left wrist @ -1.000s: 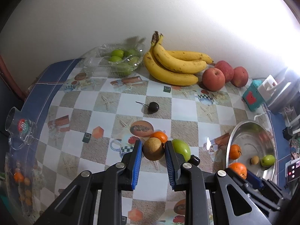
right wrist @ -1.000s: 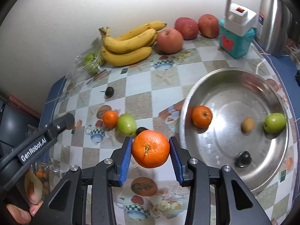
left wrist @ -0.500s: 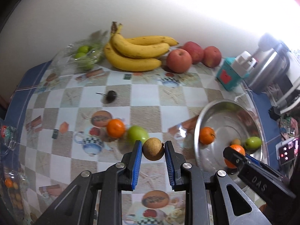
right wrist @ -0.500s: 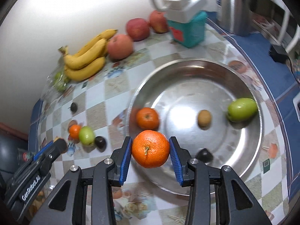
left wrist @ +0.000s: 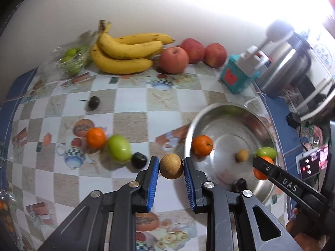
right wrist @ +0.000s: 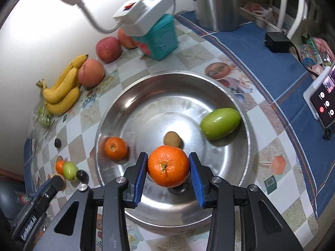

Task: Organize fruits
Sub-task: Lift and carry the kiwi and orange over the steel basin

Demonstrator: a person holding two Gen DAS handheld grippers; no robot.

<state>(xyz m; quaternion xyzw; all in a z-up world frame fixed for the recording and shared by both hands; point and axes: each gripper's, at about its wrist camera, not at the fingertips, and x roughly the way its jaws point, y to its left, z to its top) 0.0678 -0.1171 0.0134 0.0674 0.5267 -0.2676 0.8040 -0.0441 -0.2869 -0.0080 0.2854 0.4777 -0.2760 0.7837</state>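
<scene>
The right gripper (right wrist: 168, 170) has its blue pads pressed on both sides of a big orange (right wrist: 168, 169), low in the middle of the right wrist view, and it hangs right over the steel bowl (right wrist: 222, 85) – I think so the orange can be let go and drop in with the others. The left gripper (left wrist: 170, 167) is squeezed about as tight as it goes on a small brown round fruit (left wrist: 170, 166), low in the middle of the left wrist view, just beside the bowl's left rim, so it looks next in line. Inside the bowl lie a small orange (right wrist: 115, 147), a little brown fruit (right wrist: 172, 139), a long green fruit (right wrist: 220, 123) at the right and something dark, mostly hidden under the big orange. Left of the bowl, still waiting on the table, sit another orange (left wrist: 95, 137), a green fruit (left wrist: 119, 148) and a small dark fruit (left wrist: 138, 160), close together. Farther back by the white wall are bananas (left wrist: 125, 52), three red apples (left wrist: 173, 59) and a clear bag of green fruits (left wrist: 71, 59) – maybe too big for the bowl. The table wears a checked cloth (left wrist: 129, 96) with teapot pictures and a blue edge; a teal box (right wrist: 161, 39), a shiny kettle (right wrist: 217, 2) and a phone (right wrist: 323, 102) stand at the upper right
</scene>
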